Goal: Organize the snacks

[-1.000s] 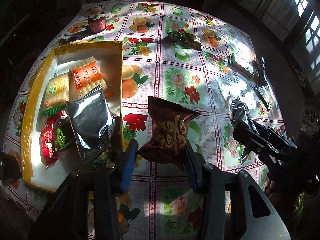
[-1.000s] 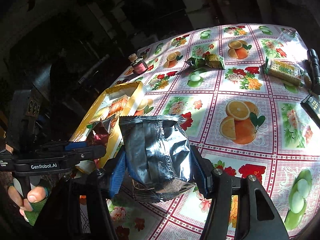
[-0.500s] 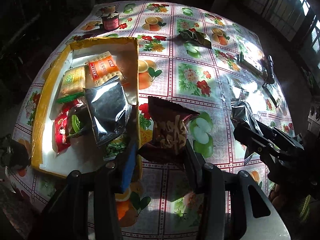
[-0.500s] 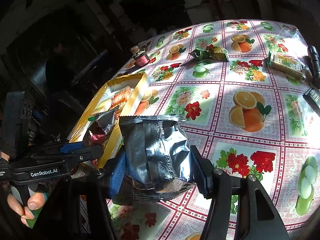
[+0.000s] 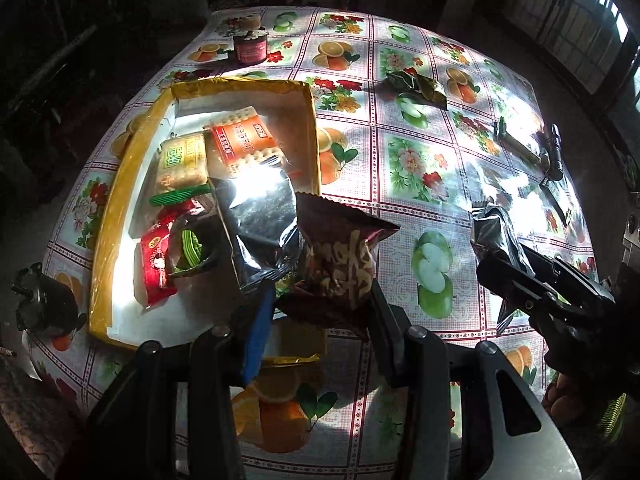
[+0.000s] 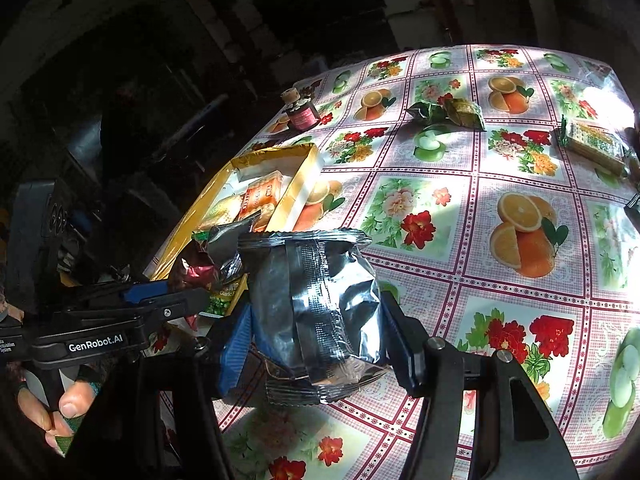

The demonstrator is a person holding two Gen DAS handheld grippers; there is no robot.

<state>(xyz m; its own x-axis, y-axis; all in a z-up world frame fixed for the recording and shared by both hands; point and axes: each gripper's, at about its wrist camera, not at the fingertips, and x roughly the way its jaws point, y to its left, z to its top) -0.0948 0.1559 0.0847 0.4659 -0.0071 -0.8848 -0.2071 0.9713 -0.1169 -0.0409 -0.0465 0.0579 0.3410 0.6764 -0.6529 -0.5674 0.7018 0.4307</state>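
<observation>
Partly done: several snacks lie in the yellow box (image 5: 108,216) by the tabletop's (image 5: 432,168) left edge. The left gripper (image 5: 320,304) fingers clamp a maroon packet (image 5: 340,256), the right gripper (image 6: 316,328) fingers a silver packet (image 6: 316,300); two, perhaps more, packets wait near the far edge.

The left gripper (image 5: 320,300) points steeply down, jaws clamped on a packet. The right gripper (image 6: 316,320) angles down, jaws pressed on another. Fingers (image 6: 60,404) wrap the left handle.

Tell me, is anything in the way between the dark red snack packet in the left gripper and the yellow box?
Partly. The dark red packet hangs at the yellow box's near right corner, where a silver packet leans over the wall. Packets crowd that end; bare white floor shows only at the near end and far corners.
</observation>
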